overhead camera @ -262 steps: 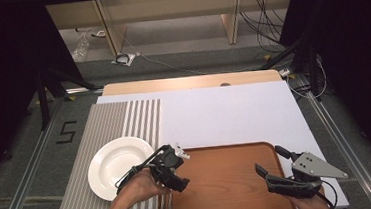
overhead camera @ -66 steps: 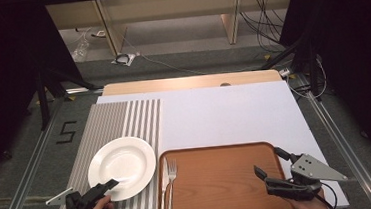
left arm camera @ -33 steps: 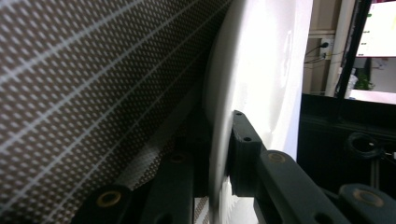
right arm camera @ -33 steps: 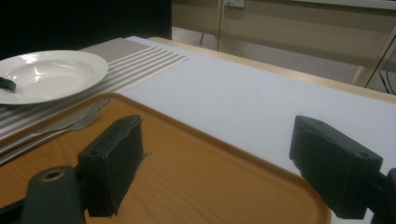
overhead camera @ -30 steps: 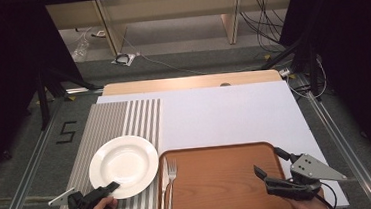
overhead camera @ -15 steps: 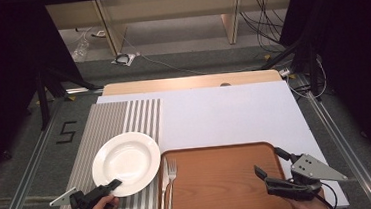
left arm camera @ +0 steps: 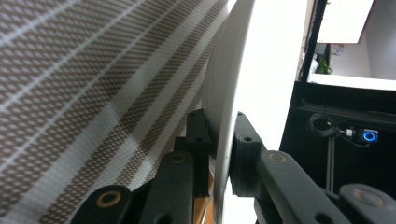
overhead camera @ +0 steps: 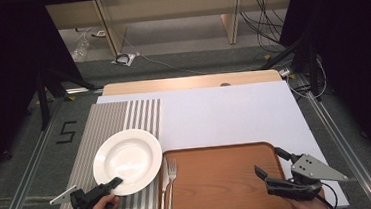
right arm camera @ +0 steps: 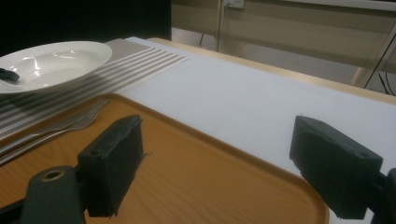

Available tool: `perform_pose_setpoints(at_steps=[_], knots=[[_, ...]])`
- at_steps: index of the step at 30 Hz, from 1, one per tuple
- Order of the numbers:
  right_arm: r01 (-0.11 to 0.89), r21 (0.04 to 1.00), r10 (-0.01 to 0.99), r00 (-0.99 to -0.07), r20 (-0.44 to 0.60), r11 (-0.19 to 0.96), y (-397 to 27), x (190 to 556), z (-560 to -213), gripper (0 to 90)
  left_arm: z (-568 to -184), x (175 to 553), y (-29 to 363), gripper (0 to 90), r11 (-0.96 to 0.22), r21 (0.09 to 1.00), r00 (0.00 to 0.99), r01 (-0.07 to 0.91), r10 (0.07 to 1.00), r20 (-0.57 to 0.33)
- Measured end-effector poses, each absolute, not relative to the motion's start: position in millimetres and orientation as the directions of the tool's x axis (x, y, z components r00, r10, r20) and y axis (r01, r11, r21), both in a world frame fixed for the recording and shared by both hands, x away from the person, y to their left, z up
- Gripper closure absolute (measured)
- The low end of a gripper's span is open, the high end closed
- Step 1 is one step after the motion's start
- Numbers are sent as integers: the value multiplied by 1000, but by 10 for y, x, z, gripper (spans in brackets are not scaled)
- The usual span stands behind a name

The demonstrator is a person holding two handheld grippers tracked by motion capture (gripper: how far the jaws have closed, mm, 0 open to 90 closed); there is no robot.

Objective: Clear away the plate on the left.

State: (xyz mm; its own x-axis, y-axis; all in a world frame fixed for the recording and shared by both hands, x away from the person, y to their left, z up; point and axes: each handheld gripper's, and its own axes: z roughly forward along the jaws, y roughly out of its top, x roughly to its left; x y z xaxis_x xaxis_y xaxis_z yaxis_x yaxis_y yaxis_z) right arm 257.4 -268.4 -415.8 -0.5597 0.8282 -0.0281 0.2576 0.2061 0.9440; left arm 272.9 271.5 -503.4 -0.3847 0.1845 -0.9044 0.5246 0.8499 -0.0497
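A white deep plate [overhead camera: 127,159] lies over the striped placemat [overhead camera: 119,119]. My left gripper [overhead camera: 115,181] is shut on its near rim. The left gripper view shows the plate rim [left arm camera: 233,70] edge-on, with both pads of the left gripper [left arm camera: 223,140] pressed against it. Two forks [overhead camera: 170,186] lie along the left edge of the brown tray [overhead camera: 220,192]. My right gripper [overhead camera: 268,160] stands open over the tray's right end, holding nothing. In the right gripper view, the right gripper [right arm camera: 215,149] has its jaws wide apart above the tray [right arm camera: 187,182], with the plate [right arm camera: 51,63] and forks [right arm camera: 56,126] farther off.
A white sheet [overhead camera: 224,116] covers the table beyond the tray. A wooden table edge [overhead camera: 192,82] runs along the back. Metal rails [overhead camera: 24,182] flank the table, with dark floor and cables behind.
Earlier the left gripper was at the tray's left edge; it now grips the plate's near rim. Over the last second the plate has shifted slightly right and away. The right gripper has not moved.
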Motion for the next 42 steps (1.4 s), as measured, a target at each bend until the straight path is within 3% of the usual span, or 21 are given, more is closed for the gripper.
perform_pose_setpoints(at_steps=[13,42], knots=[[257,945,829,-559,-25,202,-2685,2574,-4159,183,-4999,2765,2618,796,807,-50,-338,589,189,-922],[263,942,830,-558,-27,207,-2690,2581,-4165,183,-4885,2813,2171,794,657,32,-234,753,313,-921]])
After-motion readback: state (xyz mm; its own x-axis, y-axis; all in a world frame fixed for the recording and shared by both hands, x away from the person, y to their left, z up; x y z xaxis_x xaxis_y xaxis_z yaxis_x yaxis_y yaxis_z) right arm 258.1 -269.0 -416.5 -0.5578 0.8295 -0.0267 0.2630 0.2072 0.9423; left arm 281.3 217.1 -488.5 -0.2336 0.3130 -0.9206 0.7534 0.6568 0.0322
